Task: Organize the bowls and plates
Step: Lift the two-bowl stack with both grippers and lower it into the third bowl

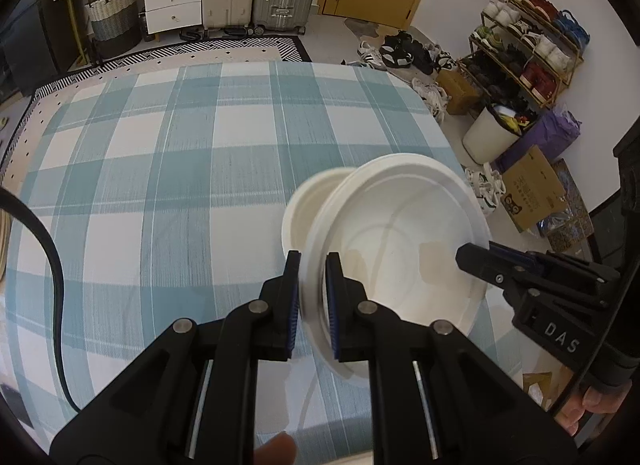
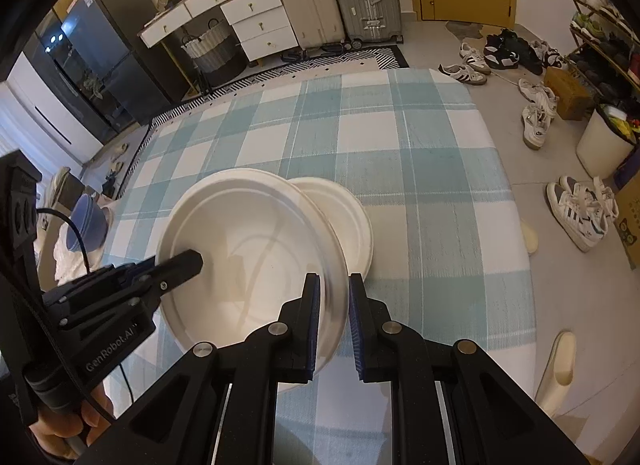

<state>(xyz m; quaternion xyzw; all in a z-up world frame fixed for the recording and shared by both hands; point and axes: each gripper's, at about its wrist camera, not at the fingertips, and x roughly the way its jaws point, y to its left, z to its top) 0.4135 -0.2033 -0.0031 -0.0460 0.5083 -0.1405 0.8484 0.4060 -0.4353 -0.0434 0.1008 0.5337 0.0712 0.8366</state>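
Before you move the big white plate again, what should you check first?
1. Left gripper jaws clamped on the big white plate rim: ok.
2. Right gripper jaws clamped on the opposite rim: ok.
3. Plate lifted off the checked tablecloth: ok, it is tilted in the air.
4. Second white dish behind it, free of the plate: cannot tell, they overlap.
5. Tablecloth ahead free of other dishes: ok.
6. Black cable clear of the plate: ok, it hangs off to the side.
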